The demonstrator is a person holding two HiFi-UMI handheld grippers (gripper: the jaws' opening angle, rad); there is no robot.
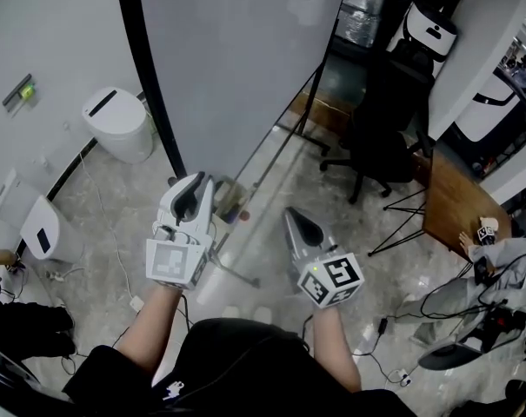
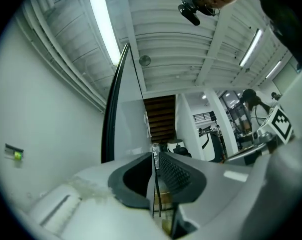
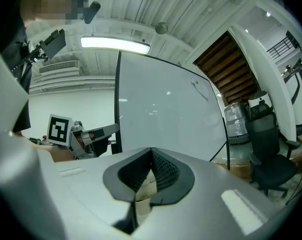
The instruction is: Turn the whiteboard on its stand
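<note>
Grip stage reached; the turn itself is judged not yet made. Both forearms extend forward and low. The right tongs (image 1: 296, 215) are shut and empty, held just right of the board's near edge. The left tongs (image 1: 196, 181) are clamped on that thin edge of the whiteboard (image 1: 236, 59), which rises beyond them, tilted on its stand.

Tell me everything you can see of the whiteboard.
The whiteboard is a big, blank, glossy pale panel with a thick black band down one side and a thin dark rim on the other. It stands upright on a thin black metal stand. The left gripper has its jaws closed on its thin edge.
</note>
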